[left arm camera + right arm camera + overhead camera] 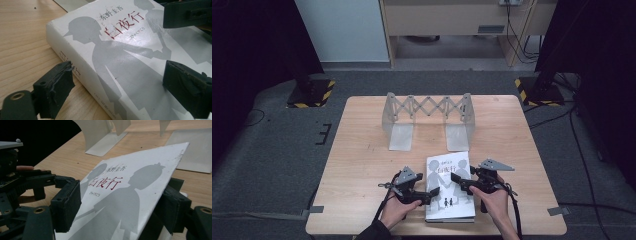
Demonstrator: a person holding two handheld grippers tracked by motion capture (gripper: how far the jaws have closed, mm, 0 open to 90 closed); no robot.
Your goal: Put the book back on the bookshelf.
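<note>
both grippers, left and right, straddle the white book on the table, jaws apart.

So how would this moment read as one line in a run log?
left gripper: open, at spine | right gripper: open, straddling lifted cover | thick white paperback book: flat on wooden table

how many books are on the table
1. The white book lies flat at the near edge of the table, between the left gripper and right gripper. The expanding book rack behind it holds none.
</note>
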